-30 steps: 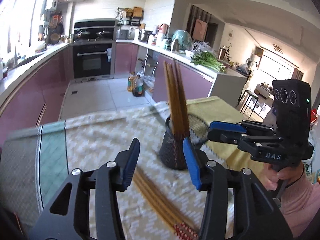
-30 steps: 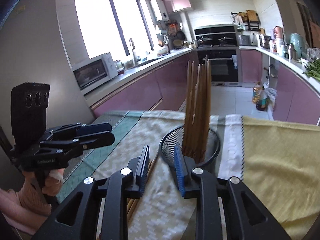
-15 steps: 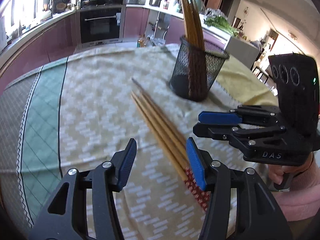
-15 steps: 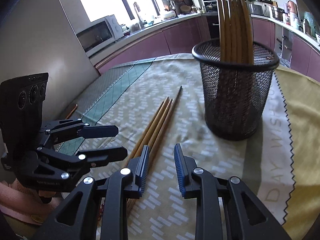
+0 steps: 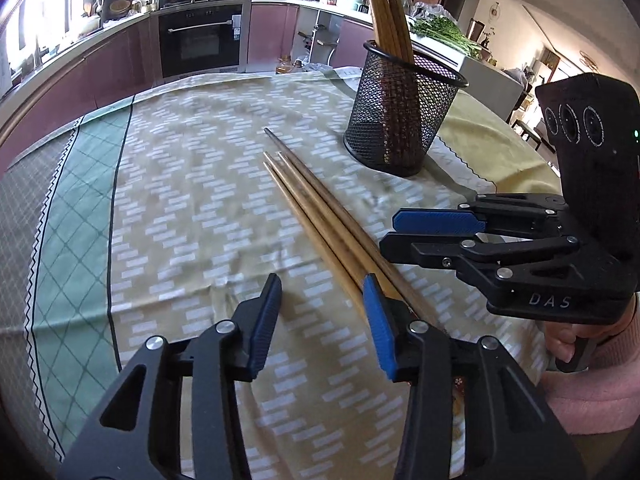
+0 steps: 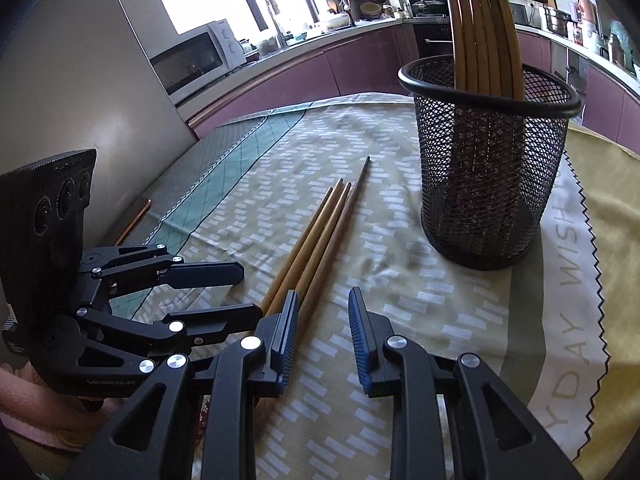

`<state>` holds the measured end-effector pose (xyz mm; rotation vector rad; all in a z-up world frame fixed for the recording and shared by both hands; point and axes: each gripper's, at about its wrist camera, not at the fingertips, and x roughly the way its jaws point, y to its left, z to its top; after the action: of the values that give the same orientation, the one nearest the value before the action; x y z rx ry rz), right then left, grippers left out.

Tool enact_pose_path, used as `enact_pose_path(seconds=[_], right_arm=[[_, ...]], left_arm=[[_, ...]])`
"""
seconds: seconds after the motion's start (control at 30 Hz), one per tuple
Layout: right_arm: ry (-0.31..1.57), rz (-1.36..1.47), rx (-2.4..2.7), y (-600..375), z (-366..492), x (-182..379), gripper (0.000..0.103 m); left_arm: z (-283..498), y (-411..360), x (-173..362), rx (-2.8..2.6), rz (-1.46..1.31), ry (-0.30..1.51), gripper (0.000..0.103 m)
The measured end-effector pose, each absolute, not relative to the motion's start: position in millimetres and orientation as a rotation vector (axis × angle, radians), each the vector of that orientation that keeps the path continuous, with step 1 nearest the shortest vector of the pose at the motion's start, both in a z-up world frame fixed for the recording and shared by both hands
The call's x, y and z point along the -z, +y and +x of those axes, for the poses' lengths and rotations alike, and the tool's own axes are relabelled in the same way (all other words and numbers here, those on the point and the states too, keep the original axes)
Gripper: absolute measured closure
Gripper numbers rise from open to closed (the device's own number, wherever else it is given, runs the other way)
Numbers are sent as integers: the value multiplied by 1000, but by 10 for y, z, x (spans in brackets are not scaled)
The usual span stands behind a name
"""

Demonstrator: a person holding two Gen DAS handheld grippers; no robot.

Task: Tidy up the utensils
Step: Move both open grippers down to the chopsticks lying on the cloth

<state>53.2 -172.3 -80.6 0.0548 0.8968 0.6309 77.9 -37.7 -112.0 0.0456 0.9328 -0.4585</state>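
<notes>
Chopsticks (image 5: 320, 216) lie loose on the cloth-covered bench (image 5: 192, 208): a bundle of three or four side by side, narrow tips pointing toward the basket, thick ends running back under the tongs. Black wire-mesh basket (image 6: 486, 176) stands upright on the cloth, just beyond the tips of the loose bundle and apart from them. Inside it, a cluster of wooden chopsticks (image 6: 480, 28) stands on end, leaning together against the far side of the rim and rising well above it. Nothing else can be made out in the basket; the mesh hides the lower part. Left tongs (image 5: 322, 312) hover low over the cloth, jaws closing, nothing between them; the right-side pad (image 5: 378, 324) sits just beside the thick end of the bundle. Right tongs (image 6: 322, 332) likewise low, jaws parted narrowly and empty; the bundle passes next to the left-side pad (image 6: 288, 332), not between the pads. Pink sleeve (image 5: 592, 376) visible behind the right tongs.
</notes>
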Motion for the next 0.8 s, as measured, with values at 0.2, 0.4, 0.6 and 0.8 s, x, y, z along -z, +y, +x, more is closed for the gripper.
enact_pose_path(seconds=[0.2,0.4,0.6,0.8], right_arm=[[899,34,-623,-1671,551,822,79],[899,23,-621,-1615,583,827,79],[902,14,-614,-1599,604,832,79],[914,16,-598,-1623,614,819,80]], left_arm=[[840,-391,1121,460,50,937,69],[899,-377,1121,454,54,943,78],[942,-346,1132,453,34,946,83],[956,-336,1135,447,29,959,84]])
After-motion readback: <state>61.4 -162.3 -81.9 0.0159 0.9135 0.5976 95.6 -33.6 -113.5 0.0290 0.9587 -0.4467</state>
